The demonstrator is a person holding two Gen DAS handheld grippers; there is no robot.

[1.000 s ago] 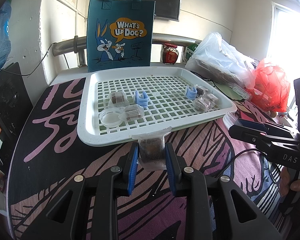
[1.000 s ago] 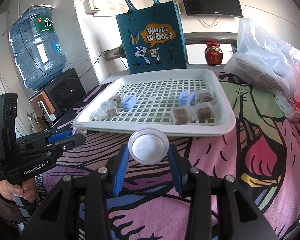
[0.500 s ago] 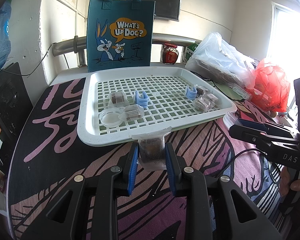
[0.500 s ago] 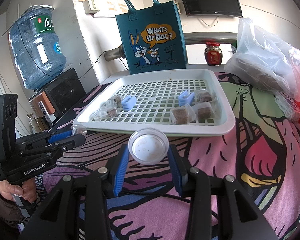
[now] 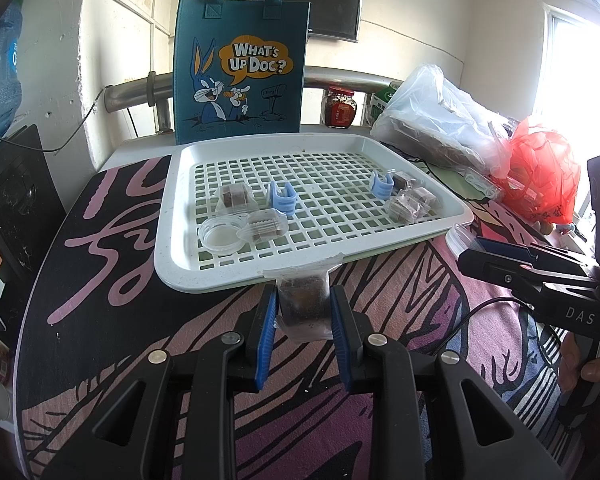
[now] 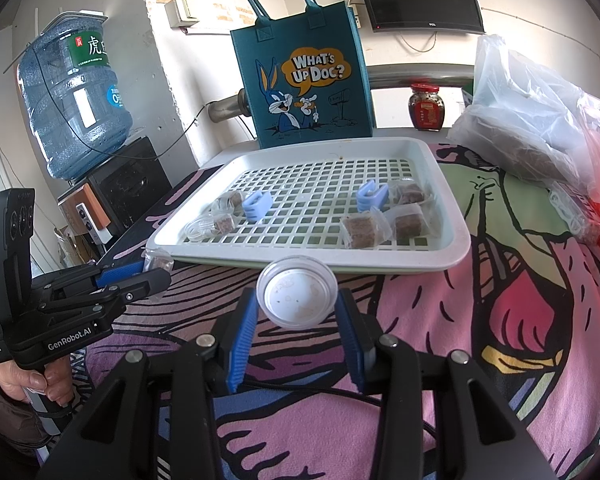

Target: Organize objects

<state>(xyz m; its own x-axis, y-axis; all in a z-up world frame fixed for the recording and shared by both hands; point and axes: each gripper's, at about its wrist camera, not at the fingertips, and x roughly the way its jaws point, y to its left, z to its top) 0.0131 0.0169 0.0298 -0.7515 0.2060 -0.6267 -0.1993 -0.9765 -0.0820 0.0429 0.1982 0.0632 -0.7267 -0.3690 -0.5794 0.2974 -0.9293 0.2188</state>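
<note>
My left gripper (image 5: pixel 303 308) is shut on a clear packet with a brown cube (image 5: pixel 302 303), held just in front of the white slotted tray (image 5: pixel 188 276). My right gripper (image 6: pixel 297 305) is shut on a small round clear plastic cup (image 6: pixel 296 297), its base facing the camera, before the tray's near rim (image 6: pixel 380 266). On the tray lie several wrapped brown cubes (image 6: pixel 360 231), two blue clips (image 5: pixel 281 199) (image 5: pixel 381 185) and another clear round cup (image 5: pixel 221 235). Each gripper shows in the other's view: the right gripper (image 5: pixel 466 246) at the right, the left gripper (image 6: pixel 154 270) at the left.
A teal cartoon tote bag (image 5: pixel 239 76) stands behind the tray. A red jar (image 5: pixel 339 107), a clear plastic bag (image 5: pixel 440 120) and a red bag (image 5: pixel 540 168) sit at the right. A blue water jug (image 6: pixel 74 100) stands on a black box at the left. A patterned cloth (image 6: pixel 500 300) covers the table.
</note>
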